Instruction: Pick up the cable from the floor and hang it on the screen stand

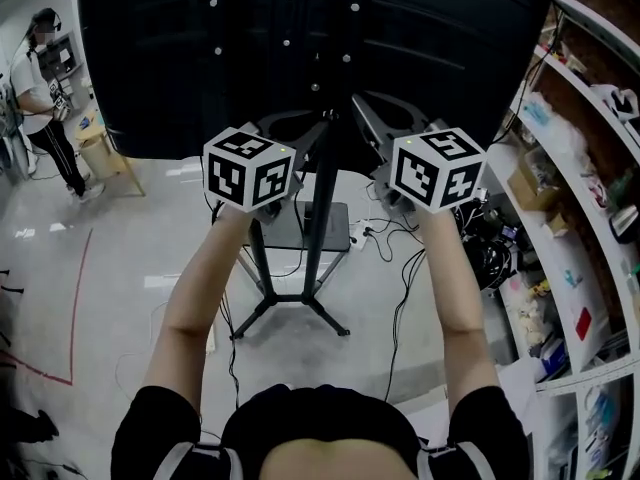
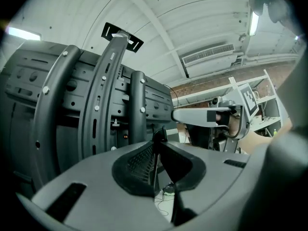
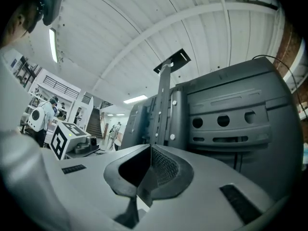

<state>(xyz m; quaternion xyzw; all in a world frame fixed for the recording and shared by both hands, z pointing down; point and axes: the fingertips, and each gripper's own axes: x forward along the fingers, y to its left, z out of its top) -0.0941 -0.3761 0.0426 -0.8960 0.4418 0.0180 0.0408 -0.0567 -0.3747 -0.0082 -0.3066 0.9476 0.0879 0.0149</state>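
Note:
The screen stand [image 1: 322, 208] is a black pole on spread legs that carries a big black screen [image 1: 300, 38]; its ribbed back [image 2: 72, 109] [image 3: 226, 119] fills both gripper views. Both grippers are raised level, close to the screen's back. My left gripper [image 1: 290, 126] [image 2: 156, 146] is shut on a thin black cable [image 2: 155, 166], which drops away between its jaws. My right gripper [image 1: 375, 113] [image 3: 150, 150] is also shut, and a dark strand of the cable [image 3: 130, 214] leaves below its jaws. Black strands [image 1: 232, 318] hang under my forearms to the floor.
Open shelves [image 1: 570, 228] packed with boxes run along the right. A power strip and loose wires [image 1: 370, 233] lie behind the stand's base. A person [image 1: 40, 98] stands far left beside a wooden stool [image 1: 100, 153]. Red tape [image 1: 75, 298] marks the floor.

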